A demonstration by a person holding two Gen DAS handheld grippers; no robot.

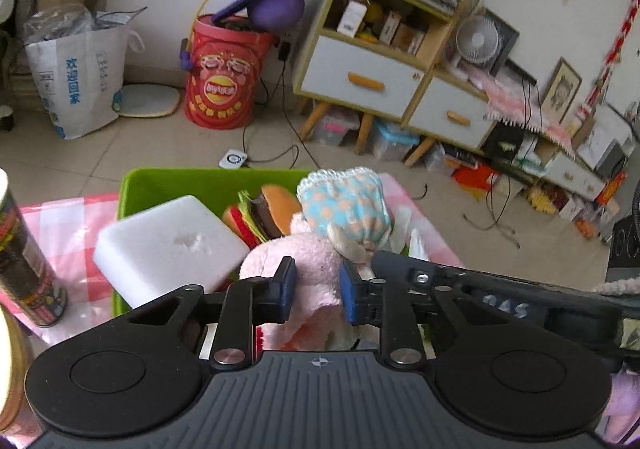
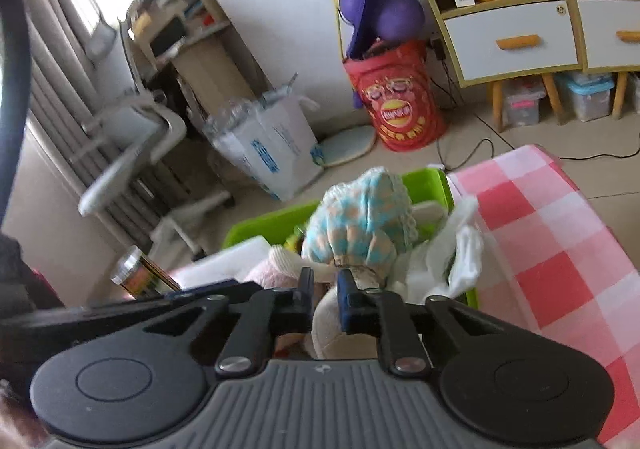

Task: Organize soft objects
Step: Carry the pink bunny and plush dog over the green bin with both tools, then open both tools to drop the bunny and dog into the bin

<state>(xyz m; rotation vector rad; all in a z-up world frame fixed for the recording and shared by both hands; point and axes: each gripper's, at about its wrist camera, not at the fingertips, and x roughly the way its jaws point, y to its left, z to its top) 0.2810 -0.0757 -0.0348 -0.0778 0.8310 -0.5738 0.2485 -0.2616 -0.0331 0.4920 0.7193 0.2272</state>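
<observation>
While both grippers (image 1: 318,291) (image 2: 325,299) clamp plush doll (image 1: 316,269), apparently over green bin (image 1: 160,185).

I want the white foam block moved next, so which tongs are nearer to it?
Left. The left tongs, shut on the pink plush toy, sit right beside the white foam block; the right tongs are farther off.

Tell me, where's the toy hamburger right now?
In the left wrist view the toy hamburger lies inside the green bin, tucked between the white foam block on its left and the pink plush doll on its right.
</observation>
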